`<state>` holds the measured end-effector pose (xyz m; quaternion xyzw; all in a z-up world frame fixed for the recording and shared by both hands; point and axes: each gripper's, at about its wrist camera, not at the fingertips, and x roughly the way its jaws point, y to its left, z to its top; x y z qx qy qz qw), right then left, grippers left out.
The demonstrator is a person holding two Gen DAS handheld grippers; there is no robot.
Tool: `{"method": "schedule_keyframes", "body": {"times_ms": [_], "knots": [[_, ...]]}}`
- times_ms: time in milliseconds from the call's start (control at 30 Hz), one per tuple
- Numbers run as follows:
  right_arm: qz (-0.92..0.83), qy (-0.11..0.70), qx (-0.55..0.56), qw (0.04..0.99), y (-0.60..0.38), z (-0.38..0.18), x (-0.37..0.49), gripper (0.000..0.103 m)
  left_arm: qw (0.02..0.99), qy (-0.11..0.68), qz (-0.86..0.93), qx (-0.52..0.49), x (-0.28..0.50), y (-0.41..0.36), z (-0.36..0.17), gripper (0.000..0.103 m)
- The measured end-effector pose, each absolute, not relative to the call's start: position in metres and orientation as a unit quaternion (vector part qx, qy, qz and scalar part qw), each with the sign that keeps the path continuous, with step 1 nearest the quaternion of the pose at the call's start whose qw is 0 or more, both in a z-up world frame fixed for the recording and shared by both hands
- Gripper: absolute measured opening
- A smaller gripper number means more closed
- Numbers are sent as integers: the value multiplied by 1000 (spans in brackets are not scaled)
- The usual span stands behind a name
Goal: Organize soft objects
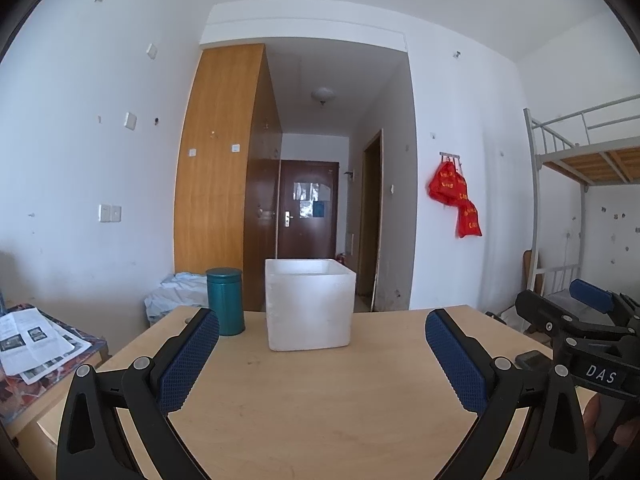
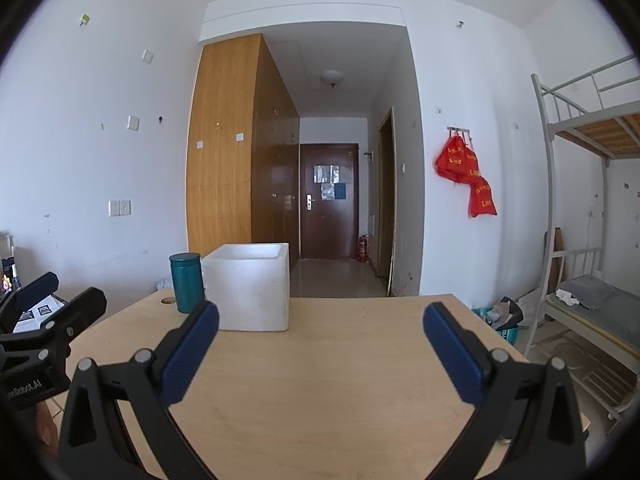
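One white foam box [image 1: 310, 304] and one teal canister [image 1: 225, 301] stand on the surface [image 1: 320, 400]; two red bags [image 1: 454, 196] hang.

near table [image 1: 320, 400] bare | far edge: foam box [image 1: 310, 306], canister [image 1: 225, 300]

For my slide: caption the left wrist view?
Open left gripper facing white foam box and teal canister on wooden table.

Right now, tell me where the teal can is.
The teal can stands upright on the table, at its far left, just left of the white box; both views show it beyond the left finger.
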<state>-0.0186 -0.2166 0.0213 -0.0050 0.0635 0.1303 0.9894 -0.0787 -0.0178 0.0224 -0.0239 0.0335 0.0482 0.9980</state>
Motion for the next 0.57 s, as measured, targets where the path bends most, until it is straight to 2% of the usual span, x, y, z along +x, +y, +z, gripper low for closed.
{"method": "schedule_keyframes", "body": {"times_ms": [567], "knots": [[130, 66, -6, 989, -217, 21, -19, 103, 997, 36, 57, -33, -77, -12, 19, 103]]}}
